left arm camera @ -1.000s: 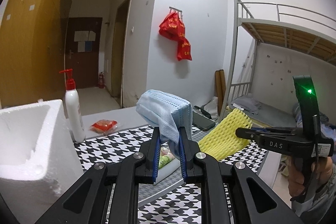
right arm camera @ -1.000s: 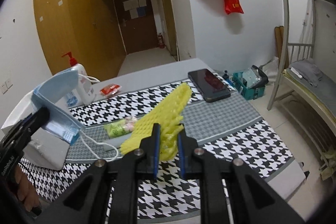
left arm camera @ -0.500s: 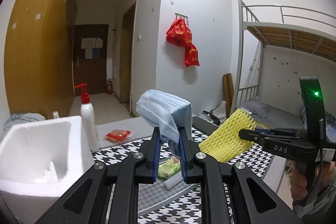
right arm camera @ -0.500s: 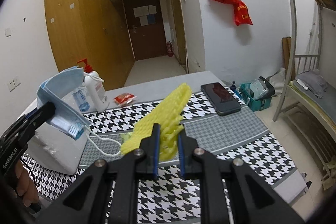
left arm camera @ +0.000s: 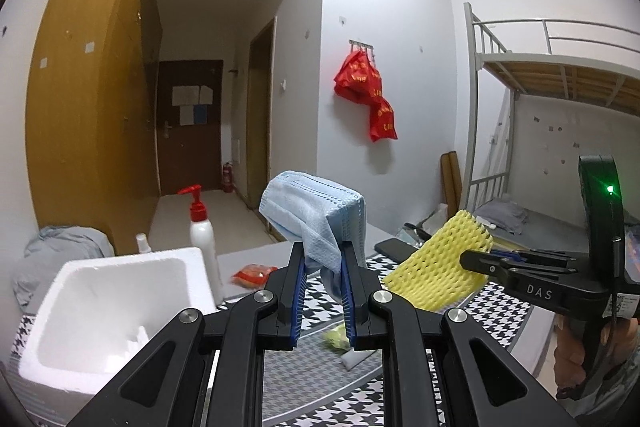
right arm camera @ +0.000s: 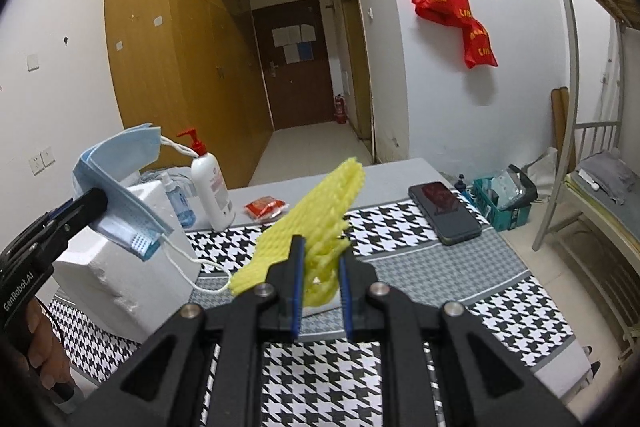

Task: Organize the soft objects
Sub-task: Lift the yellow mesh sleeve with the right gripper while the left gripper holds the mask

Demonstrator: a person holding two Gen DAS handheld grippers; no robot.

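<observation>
My left gripper [left arm camera: 323, 259] is shut on a folded blue face mask [left arm camera: 316, 207], held up in the air above the table; the mask also shows in the right wrist view [right arm camera: 120, 191] with its ear loop hanging down. My right gripper [right arm camera: 320, 267] is shut on a yellow foam net sleeve [right arm camera: 316, 219], held above the table; the sleeve shows at the right of the left wrist view [left arm camera: 438, 263]. A white foam box [left arm camera: 104, 311], open on top, stands on the table at the left, below and left of the mask.
A houndstooth cloth [right arm camera: 400, 347] covers the table. On it are a pump bottle [right arm camera: 210, 187], a small blue spray bottle [right arm camera: 178, 199], a red packet [right arm camera: 266, 207], a phone [right arm camera: 444, 213] and a green-wrapped item [left arm camera: 338, 337]. A bunk bed [left arm camera: 560, 107] stands to the right.
Both grippers have risen with their loads. The left gripper has swung left, so more of the foam box's opening shows below the mask.
</observation>
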